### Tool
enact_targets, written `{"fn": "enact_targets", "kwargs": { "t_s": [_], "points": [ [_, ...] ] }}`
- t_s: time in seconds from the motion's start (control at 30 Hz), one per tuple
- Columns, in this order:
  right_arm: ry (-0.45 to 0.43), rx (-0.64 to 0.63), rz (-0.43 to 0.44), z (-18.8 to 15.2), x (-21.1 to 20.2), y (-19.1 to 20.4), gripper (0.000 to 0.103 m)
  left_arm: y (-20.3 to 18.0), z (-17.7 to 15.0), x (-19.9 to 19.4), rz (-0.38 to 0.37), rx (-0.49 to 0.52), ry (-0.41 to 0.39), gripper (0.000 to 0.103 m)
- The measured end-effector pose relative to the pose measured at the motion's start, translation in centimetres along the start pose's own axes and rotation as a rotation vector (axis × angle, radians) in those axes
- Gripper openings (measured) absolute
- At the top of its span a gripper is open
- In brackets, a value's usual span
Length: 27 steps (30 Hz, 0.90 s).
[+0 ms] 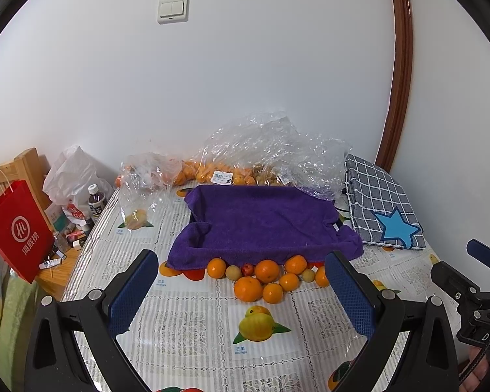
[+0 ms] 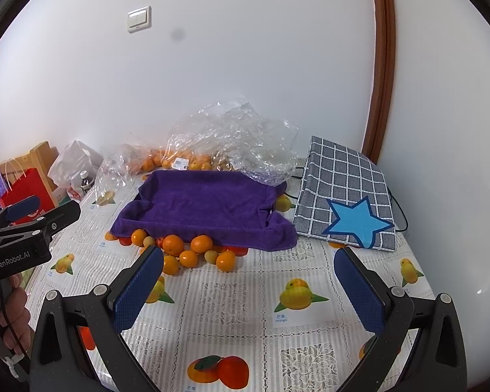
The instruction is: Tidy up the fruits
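Note:
Several loose oranges (image 1: pixel 267 270) and a few small pale and red fruits lie on the table in front of a tray lined with a purple towel (image 1: pixel 261 222). The pile also shows in the right wrist view (image 2: pixel 186 251), as does the purple towel (image 2: pixel 205 209). My left gripper (image 1: pixel 241 272) is open and empty, hovering just short of the pile. My right gripper (image 2: pixel 248 266) is open and empty, to the right of the fruit. Each gripper shows at the edge of the other's view.
Clear plastic bags (image 1: pixel 264 150) with more oranges sit behind the tray by the wall. A folded checked cloth with a blue star (image 2: pixel 346 196) lies to the right. A red paper bag (image 1: pixel 14 228), bottles and clutter stand off the table's left edge.

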State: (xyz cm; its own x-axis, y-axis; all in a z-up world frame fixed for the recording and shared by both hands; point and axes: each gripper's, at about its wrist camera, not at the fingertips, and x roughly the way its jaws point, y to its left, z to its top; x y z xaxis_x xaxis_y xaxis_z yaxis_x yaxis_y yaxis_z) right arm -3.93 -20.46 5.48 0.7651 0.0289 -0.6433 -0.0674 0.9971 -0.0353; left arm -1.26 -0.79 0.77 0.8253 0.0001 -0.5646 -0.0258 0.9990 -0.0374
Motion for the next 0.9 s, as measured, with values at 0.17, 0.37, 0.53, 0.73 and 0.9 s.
{"fn": "enact_targets", "kwargs": {
  "t_s": [0.17, 0.37, 0.53, 0.73, 0.9],
  "points": [
    [-0.003, -0.006, 0.0, 0.1, -0.1, 0.1, 0.103, 0.0, 0.0, 0.0, 0.0, -0.001, 0.0, 0.103],
    [-0.009, -0.009, 0.002, 0.1, -0.2, 0.2, 0.103, 0.1, 0.0, 0.0, -0.001, -0.002, -0.001, 0.103],
    [-0.014, -0.014, 0.013, 0.1, -0.3, 0.4, 0.103, 0.0, -0.1, 0.0, -0.002, -0.001, -0.001, 0.103],
    [-0.015, -0.011, 0.037, -0.3, 0.5, 0.1, 0.103, 0.2, 0.0, 0.6, 0.007, -0.01, 0.012, 0.103],
    [0.007, -0.035, 0.038, -1.2, 2.2, 0.2, 0.103, 1.3, -0.4, 2.8, 0.022, -0.034, 0.05, 0.103]
  ]
}}
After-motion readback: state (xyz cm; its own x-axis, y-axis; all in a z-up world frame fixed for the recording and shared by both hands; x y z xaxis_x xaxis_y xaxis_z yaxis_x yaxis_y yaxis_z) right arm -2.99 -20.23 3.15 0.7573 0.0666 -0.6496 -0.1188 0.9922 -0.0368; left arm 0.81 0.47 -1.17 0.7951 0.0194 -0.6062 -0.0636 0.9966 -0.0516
